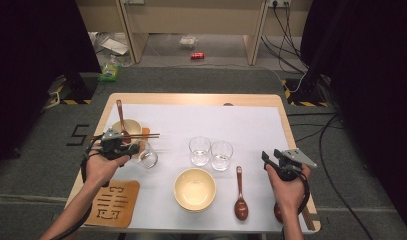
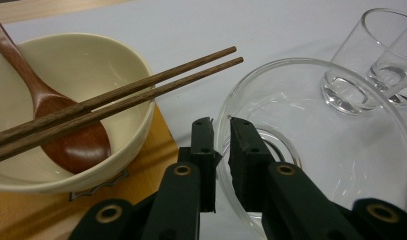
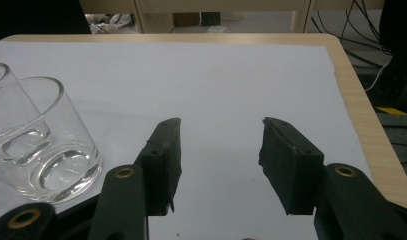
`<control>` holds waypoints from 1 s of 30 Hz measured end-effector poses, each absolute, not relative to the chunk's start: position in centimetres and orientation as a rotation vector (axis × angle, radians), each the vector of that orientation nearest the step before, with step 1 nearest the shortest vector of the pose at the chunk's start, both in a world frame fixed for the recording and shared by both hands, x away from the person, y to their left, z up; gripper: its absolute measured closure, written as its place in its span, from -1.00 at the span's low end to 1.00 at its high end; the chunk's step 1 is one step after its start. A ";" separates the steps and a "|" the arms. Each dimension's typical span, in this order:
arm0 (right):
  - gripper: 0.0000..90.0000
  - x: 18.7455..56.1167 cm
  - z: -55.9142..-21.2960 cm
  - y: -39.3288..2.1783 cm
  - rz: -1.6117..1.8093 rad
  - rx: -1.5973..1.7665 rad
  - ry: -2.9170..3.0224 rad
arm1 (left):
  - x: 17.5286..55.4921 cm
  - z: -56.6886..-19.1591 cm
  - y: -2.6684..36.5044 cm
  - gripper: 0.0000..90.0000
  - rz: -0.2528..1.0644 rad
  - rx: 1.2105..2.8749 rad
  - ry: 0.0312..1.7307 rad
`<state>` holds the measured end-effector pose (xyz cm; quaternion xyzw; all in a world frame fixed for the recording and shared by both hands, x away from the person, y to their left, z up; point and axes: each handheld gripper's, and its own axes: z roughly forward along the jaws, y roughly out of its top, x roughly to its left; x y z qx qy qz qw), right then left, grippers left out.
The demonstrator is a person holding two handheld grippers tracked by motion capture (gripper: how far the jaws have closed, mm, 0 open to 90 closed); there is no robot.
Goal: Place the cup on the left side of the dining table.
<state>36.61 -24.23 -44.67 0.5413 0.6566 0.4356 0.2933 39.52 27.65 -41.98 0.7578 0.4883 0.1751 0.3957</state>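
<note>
The black fingers (image 2: pixel 203 150) of the left gripper (image 2: pixel 220 145) are seen almost closed, low centre in the left gripper view, pinched on the thin rim of a clear, tilted drinking glass (image 2: pixel 316 135), one finger outside the wall and the other inside. In the high view this glass (image 1: pixel 148 156) is found left of centre, just right of the left gripper (image 1: pixel 122 146). It is judged light, rigid, smooth and breakable; a rim pinch is likely to slip or swing, so a hold across the wall, lower down, would be steadier, and gentle setting-down is called for. Just beyond, at the left of the left gripper view, a cream ceramic bowl (image 2: pixel 71 75) is set on an orange-brown wooden coaster (image 2: pixel 156 150), a brown wooden spoon (image 2: pixel 66 135) lies inside it and a pair of dark wooden chopsticks (image 2: pixel 156 82) is laid across its rim. Farther right, two more clear tumblers (image 2: pixel 371 65) stand touching. The right gripper (image 3: pixel 221 155) is held wide apart and empty above the white paper table cover (image 3: pixel 216 75), low right in the high view. Cut-out characters are seen on a second wooden coaster (image 1: pixel 113 202) at lower left, but they cannot be read; no brand or label can be made out.
</note>
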 end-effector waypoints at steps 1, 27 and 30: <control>0.13 36.6 -44.7 -24.2 1.160 1.441 1.749 | 39.5 -42.0 27.8 0.80 0.445 1.921 1.238; 0.13 36.6 -44.7 -24.1 1.157 1.447 1.750 | 38.5 -42.0 31.3 0.80 0.474 1.911 1.294; 0.13 36.6 -44.7 -24.0 1.157 1.447 1.752 | 38.4 -42.1 31.7 0.79 0.473 1.923 1.300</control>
